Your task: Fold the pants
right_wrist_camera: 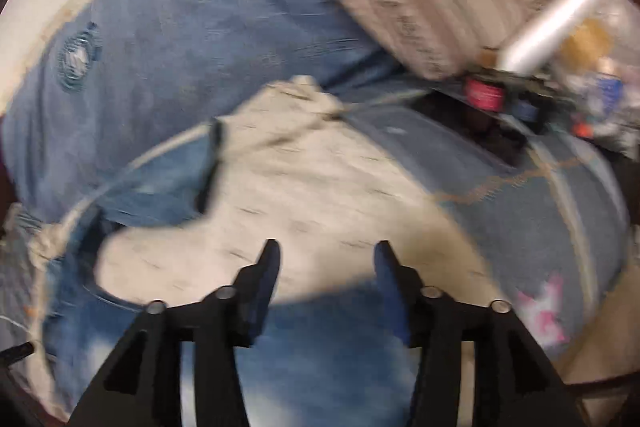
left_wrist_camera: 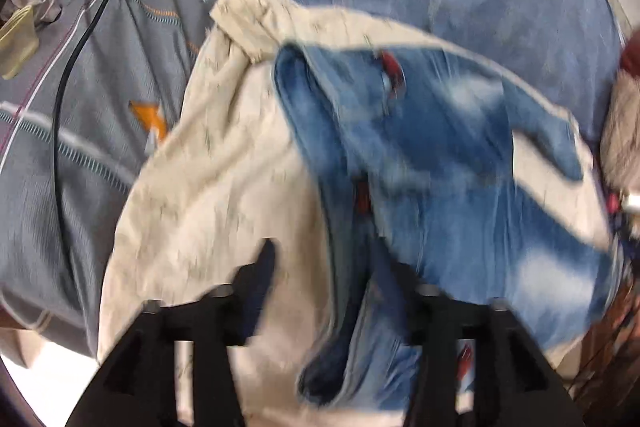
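Rumpled jeans on beige cloth (long axis unclear), both tools spread: left tool, right tool.

Motion blur smears the jeans; denim hides one finger.

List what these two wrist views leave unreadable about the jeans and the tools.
- Left wrist view: motion blur and jeans folds hide the left tool's right finger; grip unclear.
- Right wrist view: the frame's bottom edge cuts off the jeans beneath the open right tool.
- Right wrist view: shelf clutter is too blurred to identify.
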`<state>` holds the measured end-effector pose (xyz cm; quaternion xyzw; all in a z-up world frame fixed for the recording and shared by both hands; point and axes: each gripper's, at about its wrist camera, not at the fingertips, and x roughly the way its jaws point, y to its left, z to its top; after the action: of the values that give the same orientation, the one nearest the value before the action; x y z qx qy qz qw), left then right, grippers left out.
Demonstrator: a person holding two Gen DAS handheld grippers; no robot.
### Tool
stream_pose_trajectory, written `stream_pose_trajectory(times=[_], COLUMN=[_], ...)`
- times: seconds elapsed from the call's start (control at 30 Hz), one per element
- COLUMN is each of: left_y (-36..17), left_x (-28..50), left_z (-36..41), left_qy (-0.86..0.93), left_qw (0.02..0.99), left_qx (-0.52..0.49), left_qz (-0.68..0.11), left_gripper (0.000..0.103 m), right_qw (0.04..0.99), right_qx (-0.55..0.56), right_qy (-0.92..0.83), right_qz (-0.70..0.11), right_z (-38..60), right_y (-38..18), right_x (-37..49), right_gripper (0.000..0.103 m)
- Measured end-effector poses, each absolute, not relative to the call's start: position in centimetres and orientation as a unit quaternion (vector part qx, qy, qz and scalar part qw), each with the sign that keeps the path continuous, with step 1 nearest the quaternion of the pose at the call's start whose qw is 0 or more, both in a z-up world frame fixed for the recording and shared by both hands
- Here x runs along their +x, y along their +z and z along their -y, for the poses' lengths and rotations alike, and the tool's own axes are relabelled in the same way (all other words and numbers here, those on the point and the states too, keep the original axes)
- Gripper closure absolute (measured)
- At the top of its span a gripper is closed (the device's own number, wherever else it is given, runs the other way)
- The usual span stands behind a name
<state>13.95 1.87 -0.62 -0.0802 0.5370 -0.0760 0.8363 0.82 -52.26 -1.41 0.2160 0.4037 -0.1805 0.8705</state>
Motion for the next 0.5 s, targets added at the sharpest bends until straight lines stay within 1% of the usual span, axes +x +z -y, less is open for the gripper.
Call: stream_pose_trajectory(times=[0.07, 0.2, 0.23, 0.3, 0.37, 0.4, 0.43, 0.47, 0.5], left_y=[-0.7, -2.9, -3.6, -4.8, -6.8, -7.5, -7.6, -7.4, -7.1], left_x=[16.1, 20.1, 21.0, 22.2, 23.6, 24.2, 24.4, 24.5, 24.5], left_z=[-1.8, -1.3, -1.1, -0.7, -0.2, 0.0, 0.3, 0.4, 0.4], left_qy=[-0.070, -0.079, -0.079, -0.078, -0.070, -0.064, -0.057, -0.056, -0.063], left_qw=[0.833, 0.800, 0.791, 0.782, 0.771, 0.769, 0.774, 0.780, 0.785], left_qx=[-0.107, -0.178, -0.191, -0.200, -0.199, -0.192, -0.176, -0.166, -0.164], left_qz=[-0.538, -0.568, -0.575, -0.586, -0.601, -0.606, -0.606, -0.601, -0.594], left_gripper=[0.039, 0.039, 0.037, 0.038, 0.041, 0.047, 0.053, 0.058, 0.074], right_qw=[0.870, 0.850, 0.843, 0.831, 0.830, 0.833, 0.837, 0.841, 0.848], right_qx=[0.243, 0.308, 0.320, 0.344, 0.341, 0.325, 0.299, 0.272, 0.235], right_qy=[-0.143, -0.091, -0.088, -0.076, -0.073, -0.075, -0.073, -0.068, -0.044], right_qz=[-0.405, -0.418, -0.423, -0.431, -0.435, -0.442, -0.452, -0.463, -0.473], right_z=[51.6, 50.4, 50.2, 49.7, 48.7, 48.1, 47.2, 46.5, 45.8], right_y=[-1.8, -4.6, -5.6, -7.4, -8.6, -9.1, -9.3, -9.2, -8.3], right_x=[3.4, 9.8, 11.6, 14.3, 16.2, 17.1, 17.9, 18.6, 19.3], right_gripper=[0.037, 0.036, 0.036, 0.036, 0.037, 0.046, 0.063, 0.096, 0.098])
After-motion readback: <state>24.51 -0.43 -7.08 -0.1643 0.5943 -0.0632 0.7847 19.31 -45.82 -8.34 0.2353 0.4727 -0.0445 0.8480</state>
